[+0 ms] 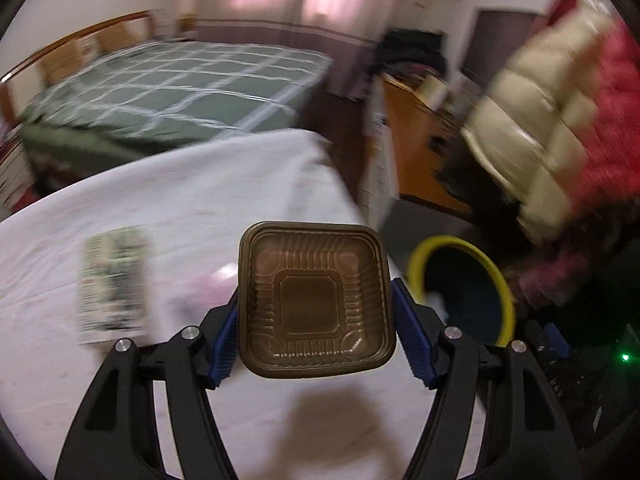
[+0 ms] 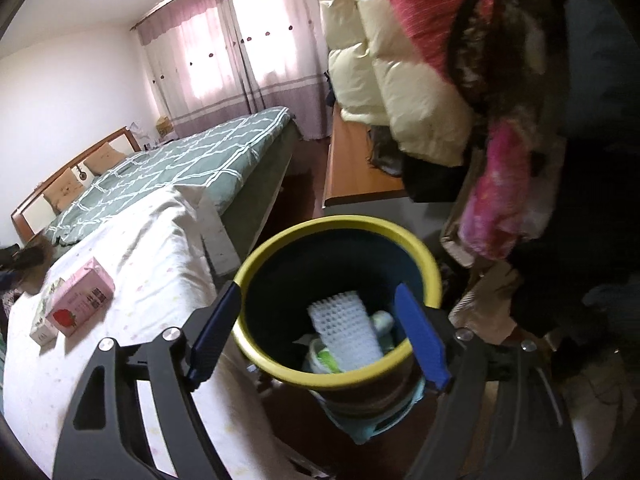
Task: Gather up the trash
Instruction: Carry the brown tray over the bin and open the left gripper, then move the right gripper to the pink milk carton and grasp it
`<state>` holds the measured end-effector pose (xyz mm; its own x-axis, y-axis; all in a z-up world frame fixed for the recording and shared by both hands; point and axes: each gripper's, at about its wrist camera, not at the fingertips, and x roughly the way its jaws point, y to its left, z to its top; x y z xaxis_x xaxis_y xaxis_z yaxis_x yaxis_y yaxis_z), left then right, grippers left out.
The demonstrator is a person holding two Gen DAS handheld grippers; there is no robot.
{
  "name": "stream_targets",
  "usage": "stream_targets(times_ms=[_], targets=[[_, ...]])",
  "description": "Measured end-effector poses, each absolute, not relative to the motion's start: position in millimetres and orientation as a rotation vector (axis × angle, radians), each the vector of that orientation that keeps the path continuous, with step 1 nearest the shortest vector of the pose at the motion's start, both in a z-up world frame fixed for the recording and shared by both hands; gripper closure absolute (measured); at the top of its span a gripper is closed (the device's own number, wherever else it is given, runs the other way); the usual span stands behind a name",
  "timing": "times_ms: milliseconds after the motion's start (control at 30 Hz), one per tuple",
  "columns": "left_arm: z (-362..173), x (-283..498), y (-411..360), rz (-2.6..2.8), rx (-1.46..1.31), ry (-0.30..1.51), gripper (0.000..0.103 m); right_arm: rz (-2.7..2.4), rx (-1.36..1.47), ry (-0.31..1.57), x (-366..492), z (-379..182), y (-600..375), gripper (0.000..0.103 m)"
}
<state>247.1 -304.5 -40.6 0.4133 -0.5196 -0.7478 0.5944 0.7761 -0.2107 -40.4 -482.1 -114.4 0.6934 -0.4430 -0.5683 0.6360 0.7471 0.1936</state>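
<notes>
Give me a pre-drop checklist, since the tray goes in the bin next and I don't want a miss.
1. Tray gripped by left claw: ok, pads press both edges.
2. Tray over bin: not ok, still above the table, bin off to the right.
3. Bin mouth clear: ok, trash lies low inside.
4. Right claw empty: ok, open, nothing between the pads.
5. Right claw clear of drop path: not ok, it hangs over the bin.
6. Trash left on table: not ok, pink carton remains.
</notes>
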Motion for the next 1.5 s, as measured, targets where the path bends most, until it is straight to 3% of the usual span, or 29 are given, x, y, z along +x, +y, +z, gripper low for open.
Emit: stream_targets(times_ms=[400, 767, 800, 833, 900, 1167, 1500], targets=[[-96.2, 187.7, -473.2, -0.917, 0.253, 1.021, 0.035, -0.686, 0.390, 0.513, -95.7, -123.7, -506.2, 0.023], [-131.8, 184.3, -524.2, -0.925, 0.306, 1.063, 0.035, -0.697, 0.438, 0.538, -106.1, -139.1, -529.8, 0.023], [-132.5, 184.2, -525.3, -0.920, 0.313, 1.061, 0.034, -0.698, 0.440, 0.539, -106.1, -139.3, -530.3, 0.023], [-133.1, 183.7, -527.3, -0.916, 0.317, 1.058, 0.022, -0.700, 0.442, 0.537, -106.7, -139.3, -530.5, 0.023], [-127.4, 182.7, -521.2, -0.909, 0.302, 1.026, 0.007, -0.700, 0.441, 0.537, -106.3, -136.9, -527.9, 0.023], [-71.2, 178.5, -432.1, -0.917, 0.168, 0.880, 0.006, -0.671, 0.422, 0.536, -96.2, -132.2, -516.6, 0.022], [-44.2, 173.4, -225.1, -0.611, 0.049, 0.601, 0.005, -0.543, 0.373, 0.559, -52.7, -118.4, -480.8, 0.021]])
